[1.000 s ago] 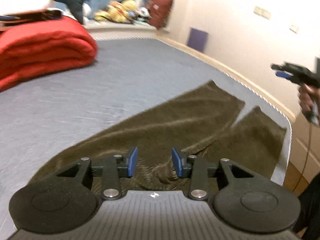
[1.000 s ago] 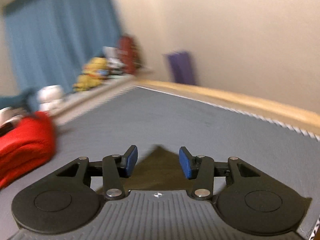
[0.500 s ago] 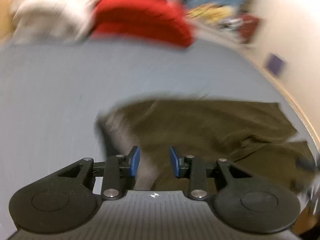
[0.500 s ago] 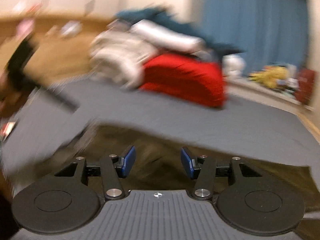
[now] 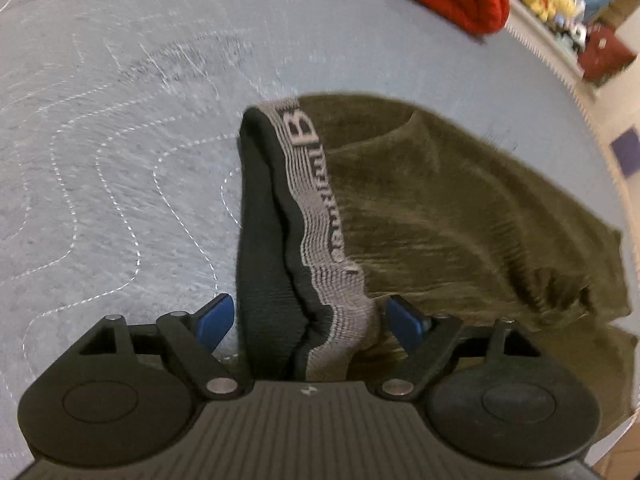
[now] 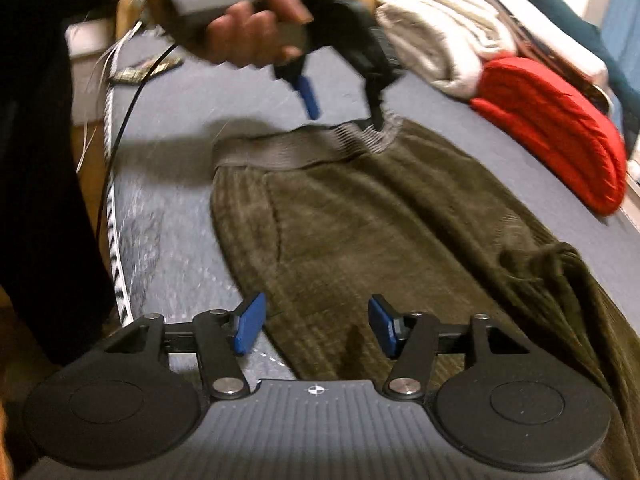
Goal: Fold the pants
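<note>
Olive pants (image 5: 460, 208) lie flat on the grey bed (image 5: 120, 160), waist end near me, legs running far right toward the mattress edge. The waistband (image 5: 316, 216), grey elastic with lettering and a black inner face, is lifted and stands between my left tongs (image 5: 308, 320); the jaws are spread, blue pads clear of the cloth on both sides, so nothing is pinched yet. From the right wrist view I see the left hand (image 6: 240, 28) on its handle, those tongs down at the far waistband corner (image 6: 384, 132); blur hides exact contact there. My right tongs (image 6: 316, 330) are released too, hovering over the near hip area of the pants, holding nothing.

Step in hand, as I judge it: grab the waist at two points for the lengthwise fold, leg over leg. To do it well I'd close the left tongs on both waistband layers, not only the top one, and set the right tongs on the near waist corner, not mid-fabric. Lift both evenly and keep the band taut so the legs stack.

Red folded blanket (image 6: 560, 132) and white folded pile (image 6: 448, 40) sit at the far side, well apart from the pants.
</note>
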The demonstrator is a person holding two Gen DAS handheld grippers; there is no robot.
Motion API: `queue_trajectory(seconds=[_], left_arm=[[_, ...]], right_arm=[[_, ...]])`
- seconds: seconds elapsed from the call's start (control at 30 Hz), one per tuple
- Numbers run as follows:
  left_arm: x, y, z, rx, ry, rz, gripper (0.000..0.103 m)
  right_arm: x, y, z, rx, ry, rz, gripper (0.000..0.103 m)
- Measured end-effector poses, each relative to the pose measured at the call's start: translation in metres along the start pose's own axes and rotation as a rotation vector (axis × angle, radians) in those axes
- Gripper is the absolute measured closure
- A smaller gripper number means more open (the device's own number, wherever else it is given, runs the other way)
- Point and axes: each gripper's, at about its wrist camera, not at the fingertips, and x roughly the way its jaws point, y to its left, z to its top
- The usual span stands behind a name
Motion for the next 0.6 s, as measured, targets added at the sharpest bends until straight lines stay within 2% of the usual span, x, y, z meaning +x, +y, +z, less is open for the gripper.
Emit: queue_trajectory(seconds=[0.17,0.23,0.27,0.33,0.37,0.4,0.43,0.47,0.53,0.6], left_arm=[[0.018,0.004,0.003,-0.019,0.019,-0.029,0.014],[0.018,0.007,0.003,-0.02,0.017,-0.053,0.015],[0.019,0.008,0.003,-0.021,0.015,-0.064,0.017],[0.02,0.01,0.003,-0.017,0.008,-0.078,0.024],[0.021,0.009,0.003,-0.016,0.003,-0.074,0.026],[0.02,0.01,0.003,-0.017,-0.003,-0.078,0.033],[0.017,0.012,0.002,-0.024,-0.014,-0.074,0.05],[0.015,0.013,0.003,-0.033,-0.024,-0.062,0.055],[0.006,0.019,0.004,-0.052,-0.053,-0.091,0.085],[-0.005,0.022,0.003,-0.061,-0.08,-0.113,0.087]], right_arm=[[0.009,0.005,-0.006,-0.059,0.006,0.028,0.044],[0.011,0.002,-0.003,-0.061,0.009,0.038,0.047],[0.012,0.002,-0.003,-0.06,0.01,0.048,0.05],[0.013,0.002,-0.001,-0.068,0.014,0.085,0.072],[0.015,0.005,0.001,-0.078,0.014,0.093,0.076],[0.018,0.008,0.002,-0.096,0.012,0.093,0.081],[0.017,0.011,0.002,-0.119,0.009,0.088,0.083],[0.017,0.013,0.003,-0.129,0.007,0.087,0.084],[0.014,0.013,0.005,-0.132,-0.005,0.096,0.087],[0.009,0.015,0.008,-0.141,-0.021,0.119,0.088]])
